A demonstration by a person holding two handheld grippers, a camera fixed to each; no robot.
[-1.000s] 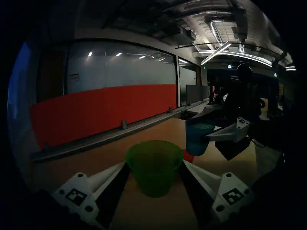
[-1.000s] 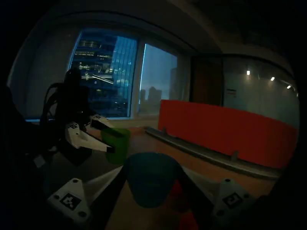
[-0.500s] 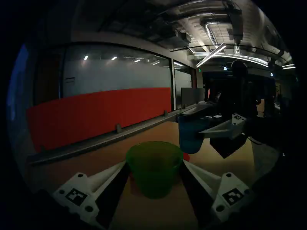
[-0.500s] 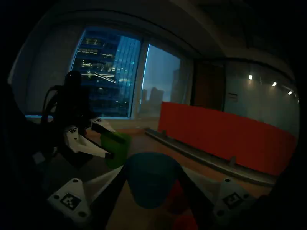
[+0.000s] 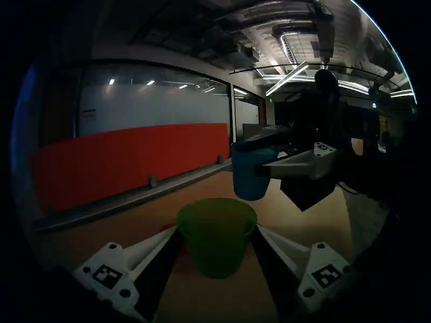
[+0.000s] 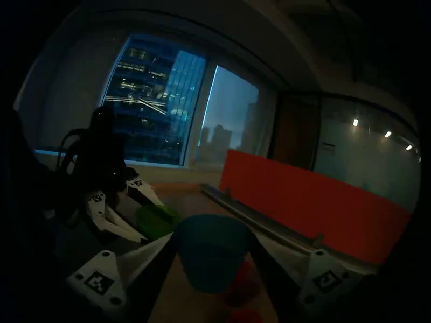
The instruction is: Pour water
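Dim office (glass partition, high-rise window)

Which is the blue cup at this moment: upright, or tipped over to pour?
Upright, or nearly so: in the left gripper view the blue cup has its rim on top and its base below.

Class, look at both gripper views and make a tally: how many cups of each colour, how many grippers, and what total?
green cup: 1
blue cup: 1
grippers: 2, the left gripper and the right gripper
total: 4
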